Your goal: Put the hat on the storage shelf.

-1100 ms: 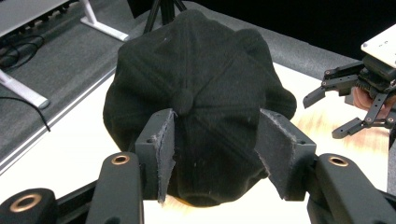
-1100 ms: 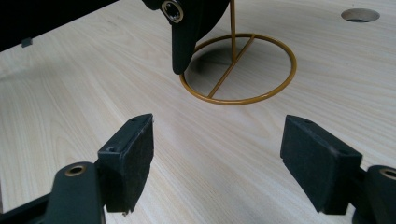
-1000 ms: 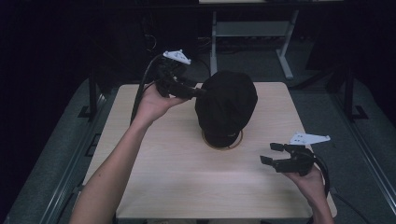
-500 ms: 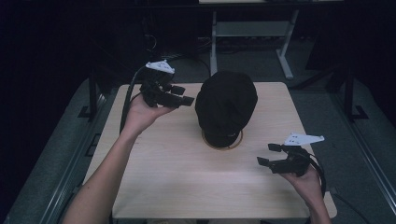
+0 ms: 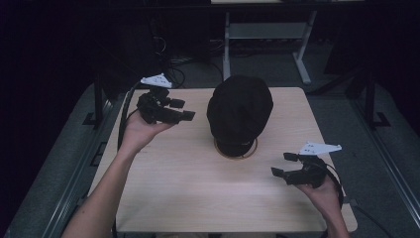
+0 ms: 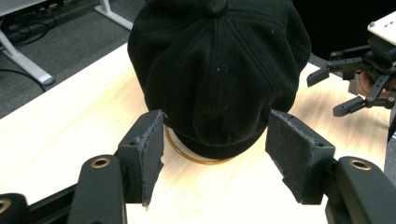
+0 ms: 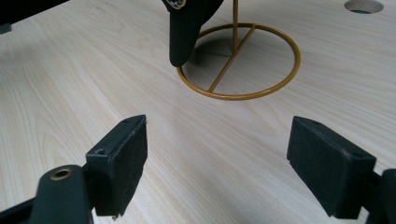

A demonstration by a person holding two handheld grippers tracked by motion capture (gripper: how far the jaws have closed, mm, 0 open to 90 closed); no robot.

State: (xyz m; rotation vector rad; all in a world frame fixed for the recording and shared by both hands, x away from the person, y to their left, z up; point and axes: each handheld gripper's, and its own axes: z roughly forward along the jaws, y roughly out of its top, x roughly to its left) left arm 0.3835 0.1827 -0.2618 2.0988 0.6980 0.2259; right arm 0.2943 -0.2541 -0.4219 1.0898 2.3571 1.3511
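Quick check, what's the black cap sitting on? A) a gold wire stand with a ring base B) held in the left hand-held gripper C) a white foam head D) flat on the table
A: the black cap rests atop a gold wire stand whose ring base lies on the table; both hand-held grippers are clear of it.

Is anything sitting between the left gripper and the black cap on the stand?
Nothing visible. The left gripper hangs beside the black cap, jaws open and empty after just opening, with only bare table between them. The right gripper is off on the cap's other side.
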